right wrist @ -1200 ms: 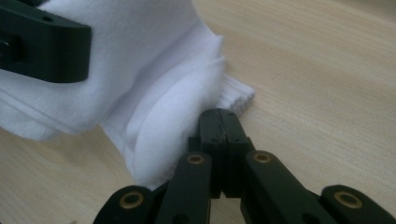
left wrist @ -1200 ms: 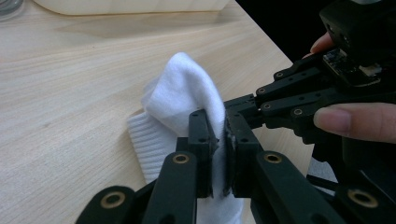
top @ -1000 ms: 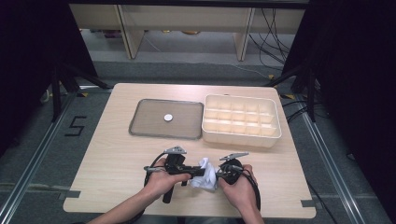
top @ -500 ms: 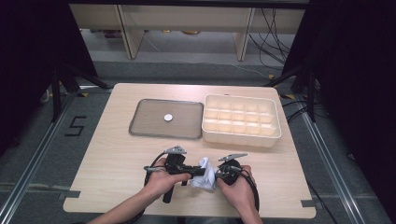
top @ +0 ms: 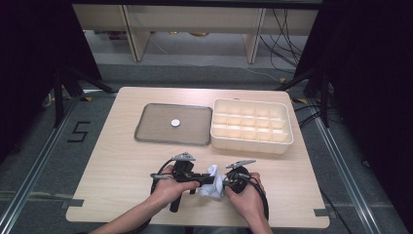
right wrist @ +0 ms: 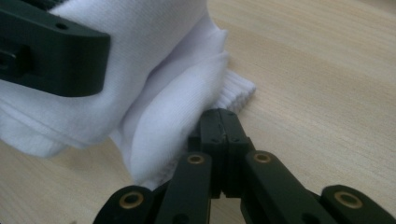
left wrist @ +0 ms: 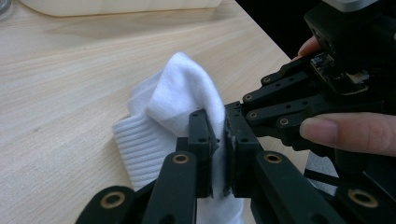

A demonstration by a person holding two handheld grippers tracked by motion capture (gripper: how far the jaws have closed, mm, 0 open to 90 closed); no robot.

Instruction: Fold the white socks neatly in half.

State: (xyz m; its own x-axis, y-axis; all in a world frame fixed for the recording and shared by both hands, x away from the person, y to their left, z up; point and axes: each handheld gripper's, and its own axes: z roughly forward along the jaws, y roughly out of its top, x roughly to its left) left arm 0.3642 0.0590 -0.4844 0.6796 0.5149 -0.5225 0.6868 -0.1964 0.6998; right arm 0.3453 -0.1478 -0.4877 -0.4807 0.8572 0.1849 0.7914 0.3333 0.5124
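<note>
A white sock (top: 213, 181) sits bunched at the near edge of the desk (top: 122, 161), between both hands. The left gripper (left wrist: 219, 140) has its fingers clamped on a fold of it. The right gripper (right wrist: 219, 128), just beside, has its fingers pressed together at the sock's ribbed cuff. A tray (top: 151, 131) and a divided box (top: 251, 144) lie farther back.

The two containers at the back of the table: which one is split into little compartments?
The cream box on the right has a grid of compartments; the flat grey tray to its left is undivided.
</note>
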